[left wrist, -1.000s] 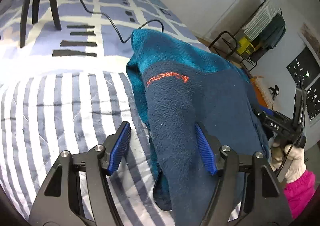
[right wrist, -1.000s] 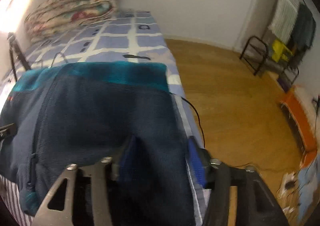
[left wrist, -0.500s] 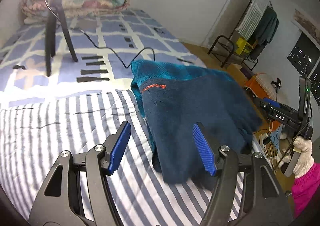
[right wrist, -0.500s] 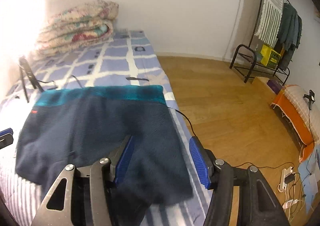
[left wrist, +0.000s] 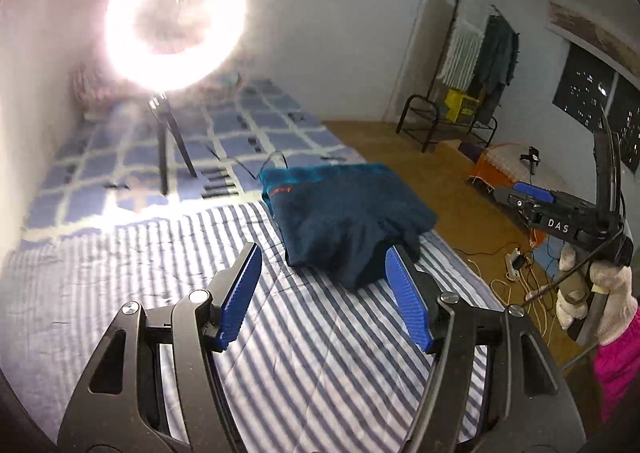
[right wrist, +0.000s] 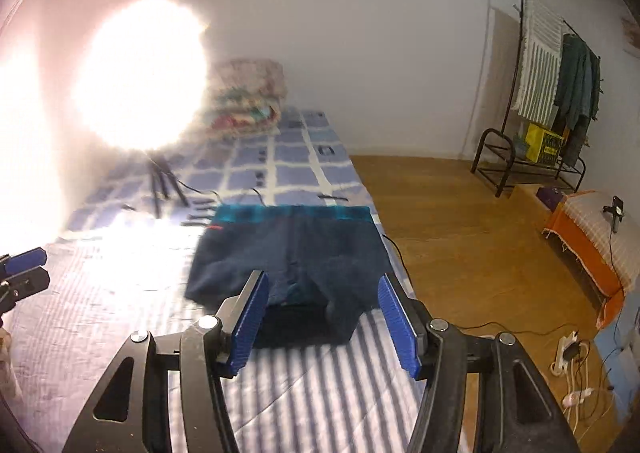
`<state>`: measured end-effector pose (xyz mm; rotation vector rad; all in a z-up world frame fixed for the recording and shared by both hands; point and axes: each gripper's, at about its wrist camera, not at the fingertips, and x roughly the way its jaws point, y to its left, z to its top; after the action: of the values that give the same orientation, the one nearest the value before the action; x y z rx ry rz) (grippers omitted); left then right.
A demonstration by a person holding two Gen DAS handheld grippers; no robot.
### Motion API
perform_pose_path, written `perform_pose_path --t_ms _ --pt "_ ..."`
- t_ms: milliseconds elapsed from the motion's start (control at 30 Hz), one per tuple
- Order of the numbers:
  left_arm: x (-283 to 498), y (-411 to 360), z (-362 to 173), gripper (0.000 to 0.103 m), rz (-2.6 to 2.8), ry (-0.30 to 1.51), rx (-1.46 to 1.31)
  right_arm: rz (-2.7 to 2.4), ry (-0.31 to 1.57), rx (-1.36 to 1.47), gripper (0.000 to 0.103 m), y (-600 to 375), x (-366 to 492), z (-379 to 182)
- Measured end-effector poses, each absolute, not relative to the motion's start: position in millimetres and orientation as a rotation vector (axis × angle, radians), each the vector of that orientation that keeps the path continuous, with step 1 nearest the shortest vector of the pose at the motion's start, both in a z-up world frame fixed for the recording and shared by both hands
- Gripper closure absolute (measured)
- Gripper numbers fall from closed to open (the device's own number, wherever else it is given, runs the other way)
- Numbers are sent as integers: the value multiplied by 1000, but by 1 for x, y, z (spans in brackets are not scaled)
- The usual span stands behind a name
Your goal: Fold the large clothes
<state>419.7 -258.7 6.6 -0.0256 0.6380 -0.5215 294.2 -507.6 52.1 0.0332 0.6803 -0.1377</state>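
A navy and teal fleece jacket (left wrist: 344,217) lies folded in a compact bundle on the striped bed sheet (left wrist: 140,277), near the bed's right edge. It also shows in the right wrist view (right wrist: 292,249). My left gripper (left wrist: 326,293) is open and empty, held above the sheet, short of the jacket. My right gripper (right wrist: 324,315) is open and empty, just in front of the jacket's near edge. The right gripper also shows at the right of the left wrist view (left wrist: 560,217), held by a gloved hand.
A bright ring light (left wrist: 174,17) on a tripod (left wrist: 166,149) stands on the far part of the bed, its cable running beside the jacket. Folded quilts (right wrist: 248,97) lie at the bed's head. A clothes rack (right wrist: 556,93), orange mattress (right wrist: 592,237) and floor cables (right wrist: 572,357) are at the right.
Both grippers have let go of the jacket and pulled back and up from it. The jacket now lies folded on the bed.
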Motion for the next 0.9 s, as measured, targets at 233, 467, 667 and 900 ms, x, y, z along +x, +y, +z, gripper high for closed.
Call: perform_pose_path --t_ms 233,467,667,900 --pt "310 -223 56 36 -514 562 -14 -120 622 27 43 -463 194 96" --pt "236 -195 60 36 -518 566 -48 -76 571 40 41 -424 116 102" --pt "190 -187 48 36 -508 560 -6 -77 557 58 38 -411 77 91" --pt "173 -185 30 12 -489 554 31 -78 564 14 27 -397 63 66"
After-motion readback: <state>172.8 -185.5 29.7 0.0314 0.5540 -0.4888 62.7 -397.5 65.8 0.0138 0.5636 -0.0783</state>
